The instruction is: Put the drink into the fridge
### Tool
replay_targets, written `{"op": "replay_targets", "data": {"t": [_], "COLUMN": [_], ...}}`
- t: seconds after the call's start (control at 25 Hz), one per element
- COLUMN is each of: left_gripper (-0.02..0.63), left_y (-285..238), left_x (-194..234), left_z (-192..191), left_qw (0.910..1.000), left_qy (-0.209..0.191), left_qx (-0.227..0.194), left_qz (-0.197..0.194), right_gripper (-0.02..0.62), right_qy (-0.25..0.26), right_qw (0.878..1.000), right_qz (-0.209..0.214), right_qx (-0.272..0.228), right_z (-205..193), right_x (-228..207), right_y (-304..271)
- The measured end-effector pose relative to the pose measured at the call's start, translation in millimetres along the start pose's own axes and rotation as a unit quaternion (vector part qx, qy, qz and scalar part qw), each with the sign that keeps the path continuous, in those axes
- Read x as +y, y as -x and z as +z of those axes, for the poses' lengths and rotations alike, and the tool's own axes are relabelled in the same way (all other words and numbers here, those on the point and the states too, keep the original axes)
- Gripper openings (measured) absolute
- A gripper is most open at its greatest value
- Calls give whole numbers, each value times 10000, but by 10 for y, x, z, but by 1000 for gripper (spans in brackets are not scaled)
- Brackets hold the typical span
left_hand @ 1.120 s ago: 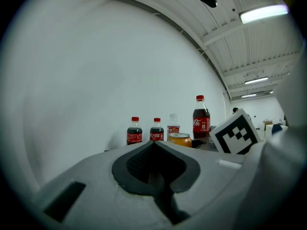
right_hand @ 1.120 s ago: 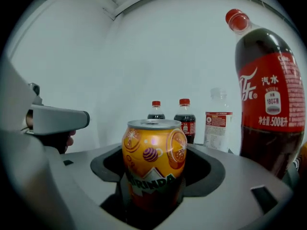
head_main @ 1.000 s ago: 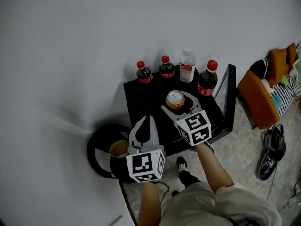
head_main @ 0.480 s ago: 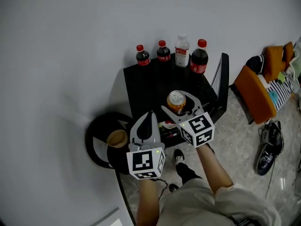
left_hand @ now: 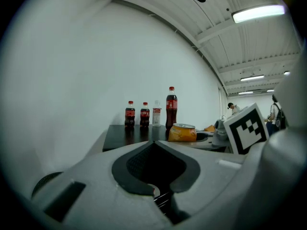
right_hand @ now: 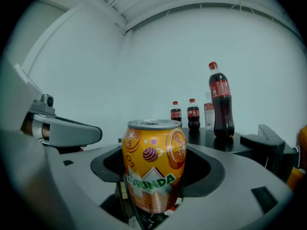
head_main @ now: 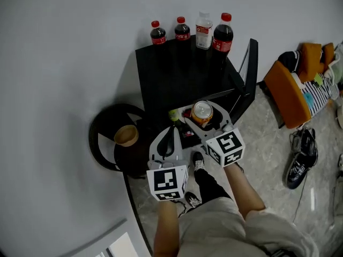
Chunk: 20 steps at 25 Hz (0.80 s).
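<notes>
An orange soda can (head_main: pixel 202 113) stands upright between the jaws of my right gripper (head_main: pixel 203 118), which is shut on it; the can (right_hand: pixel 153 166) fills the right gripper view. It hangs over the front edge of the black fridge (head_main: pixel 182 68), whose door (head_main: pixel 247 74) stands open to the right. Part of the fridge's inner shelf (head_main: pixel 186 136) shows below the can. My left gripper (head_main: pixel 171 136) is shut with nothing in it, just left of the can (left_hand: pixel 182 132). Two small cola bottles (head_main: pixel 157 32), a clear bottle (head_main: pixel 203 23) and a large cola bottle (head_main: pixel 222 32) stand along the fridge's back edge.
A white wall runs behind and left of the fridge. A round black object (head_main: pixel 107 143) with a tan cup (head_main: pixel 127 135) on it sits on the floor at the left. An orange chair (head_main: pixel 286 92) and dark shoes (head_main: pixel 300 157) are at the right.
Both grippers have drawn back from over the fridge top to its front edge, the can still in the right one. The bottles now lie farther off, and the fridge's inside shows.
</notes>
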State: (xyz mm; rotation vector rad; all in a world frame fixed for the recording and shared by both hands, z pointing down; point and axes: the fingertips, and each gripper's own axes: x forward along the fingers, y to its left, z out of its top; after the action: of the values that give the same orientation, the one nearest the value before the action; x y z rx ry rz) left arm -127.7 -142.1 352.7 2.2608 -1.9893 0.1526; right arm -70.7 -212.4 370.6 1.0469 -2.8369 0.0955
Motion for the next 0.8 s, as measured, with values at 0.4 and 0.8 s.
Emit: {"op": "replay_targets", "data": {"t": [0.4,0.8], "left_gripper": [9,9], "left_y": [-685,-1504], "left_x": [-162,-49], "left_z": [-1071,-2212], "left_qw": [9986,9971], "left_qy": [-295,-38], "left_qx": [333,302], "left_qz": [-284,-692], "right_gripper": [311,311], "right_qy": [-152,-165], "right_qw": [9998,9995], "right_qz": [-124,-180], "right_qx": [38,183], "right_z": [-1427,-2695], "right_x": [-432,-961], "right_y": [-641,-1486]}}
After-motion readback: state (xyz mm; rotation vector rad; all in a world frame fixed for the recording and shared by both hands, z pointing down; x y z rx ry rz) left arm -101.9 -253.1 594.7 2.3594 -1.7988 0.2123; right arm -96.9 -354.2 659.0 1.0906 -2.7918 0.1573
